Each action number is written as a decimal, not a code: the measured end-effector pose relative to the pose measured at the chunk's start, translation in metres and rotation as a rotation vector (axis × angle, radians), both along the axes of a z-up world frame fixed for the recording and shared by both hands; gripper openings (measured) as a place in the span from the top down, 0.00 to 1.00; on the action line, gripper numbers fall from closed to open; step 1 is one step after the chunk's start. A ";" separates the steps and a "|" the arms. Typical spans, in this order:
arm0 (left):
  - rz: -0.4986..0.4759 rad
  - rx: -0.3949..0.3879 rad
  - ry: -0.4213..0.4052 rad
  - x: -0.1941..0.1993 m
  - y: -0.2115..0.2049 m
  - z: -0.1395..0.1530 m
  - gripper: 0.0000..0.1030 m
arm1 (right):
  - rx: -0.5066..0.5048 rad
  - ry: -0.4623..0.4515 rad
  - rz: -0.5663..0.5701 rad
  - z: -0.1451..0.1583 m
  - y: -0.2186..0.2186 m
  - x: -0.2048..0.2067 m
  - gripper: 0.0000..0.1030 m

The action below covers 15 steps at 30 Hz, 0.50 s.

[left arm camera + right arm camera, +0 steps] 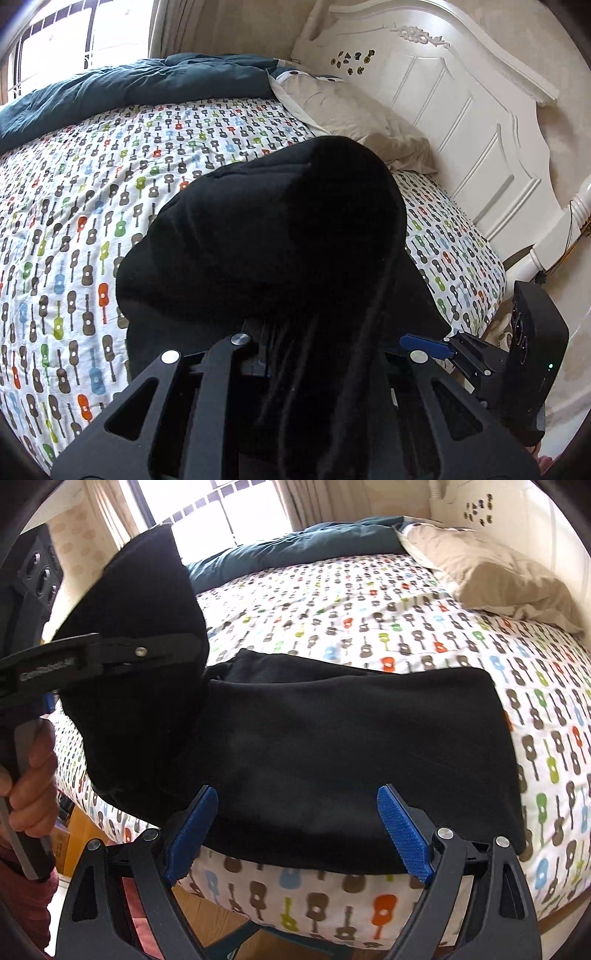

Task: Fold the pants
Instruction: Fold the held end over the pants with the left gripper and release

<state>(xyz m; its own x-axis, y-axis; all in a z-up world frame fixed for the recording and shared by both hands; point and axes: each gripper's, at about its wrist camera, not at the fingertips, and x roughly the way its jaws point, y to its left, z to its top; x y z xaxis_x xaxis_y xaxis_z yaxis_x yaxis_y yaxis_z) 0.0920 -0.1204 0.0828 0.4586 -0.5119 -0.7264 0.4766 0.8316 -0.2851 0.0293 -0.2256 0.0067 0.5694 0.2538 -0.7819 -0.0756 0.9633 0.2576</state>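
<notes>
Right gripper (pixel 295 830) stands wide open and empty just above the near edge of the black pants (pixel 351 746); left gripper (pixel 162 650), beside the pants, is clamped on a lifted end; this cloth looks soft and limp, best taken at its hem; the pants lie on the guitar-print bed (pixel 406 609).

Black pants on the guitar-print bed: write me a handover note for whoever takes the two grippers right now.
Left gripper: shut on one end of the black pants, lifted off the bed and carried over the rest.
Right gripper: open, empty, hovering over the near edge of the pants.
Pants: mostly flat on the guitar-print bedsheet, near the bed's edge.
Done: one end picked up, fold begun.
Left: lay the lifted end down on the flat part, release, smooth, fold again if needed.
</notes>
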 end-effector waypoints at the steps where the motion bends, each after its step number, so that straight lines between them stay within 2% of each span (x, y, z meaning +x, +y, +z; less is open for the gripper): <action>1: -0.004 0.003 0.008 0.002 -0.005 -0.003 0.87 | 0.002 0.000 -0.007 -0.001 -0.003 -0.001 0.15; 7: -0.021 0.054 0.034 0.010 -0.038 -0.022 0.87 | 0.012 0.007 -0.044 -0.005 -0.021 -0.008 0.15; 15: -0.009 0.122 0.049 0.018 -0.063 -0.042 0.86 | 0.021 0.015 -0.066 -0.010 -0.035 -0.016 0.15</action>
<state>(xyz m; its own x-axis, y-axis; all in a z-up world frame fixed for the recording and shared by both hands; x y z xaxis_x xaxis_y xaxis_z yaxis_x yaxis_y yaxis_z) 0.1097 -0.1829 0.0409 0.4165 -0.4225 -0.8050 0.4726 0.8570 -0.2053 0.0132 -0.2605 -0.0037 0.5739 0.2330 -0.7851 -0.0085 0.9603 0.2788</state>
